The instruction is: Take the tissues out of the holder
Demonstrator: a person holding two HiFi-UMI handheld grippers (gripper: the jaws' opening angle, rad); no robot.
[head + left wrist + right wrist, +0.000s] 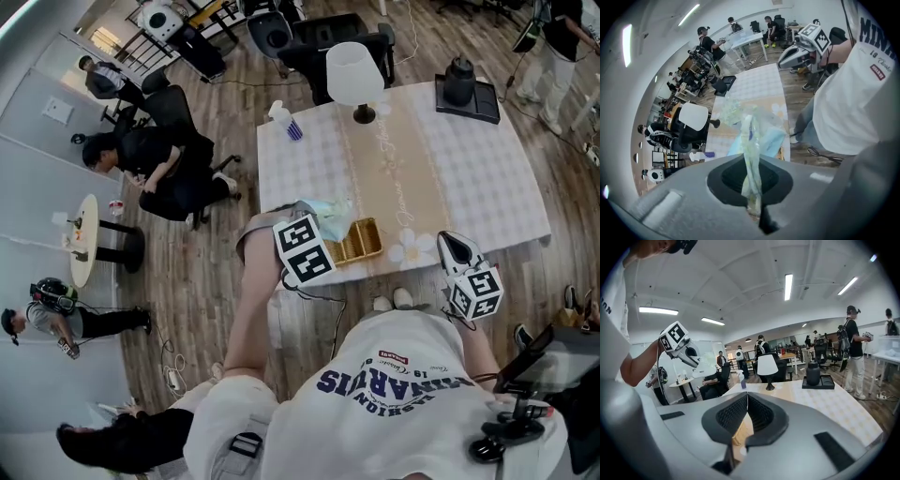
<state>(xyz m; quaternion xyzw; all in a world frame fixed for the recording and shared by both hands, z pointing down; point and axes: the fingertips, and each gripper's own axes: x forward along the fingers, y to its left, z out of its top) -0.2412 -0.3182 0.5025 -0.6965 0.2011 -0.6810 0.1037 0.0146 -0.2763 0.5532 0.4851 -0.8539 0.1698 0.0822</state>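
A gold wire holder (365, 241) stands at the table's near edge. Just left of it and above, a crumpled pale blue-green tissue pack (330, 212) hangs from my left gripper (317, 232), which points steeply down. In the left gripper view the left gripper (752, 190) is shut on the clear wrapper of the tissue pack (749, 140); light blue tissue shows below it. My right gripper (448, 244) hovers near the table's front edge, right of the holder. In the right gripper view the right gripper (746, 399) has its jaws together with nothing between them.
On the table (487, 187), which has a beige runner, stand a white lamp (354, 75), a spray bottle (286, 120) and a black kettle on a tray (461, 86). Office chairs stand at the table's far side. People sit and stand at the left.
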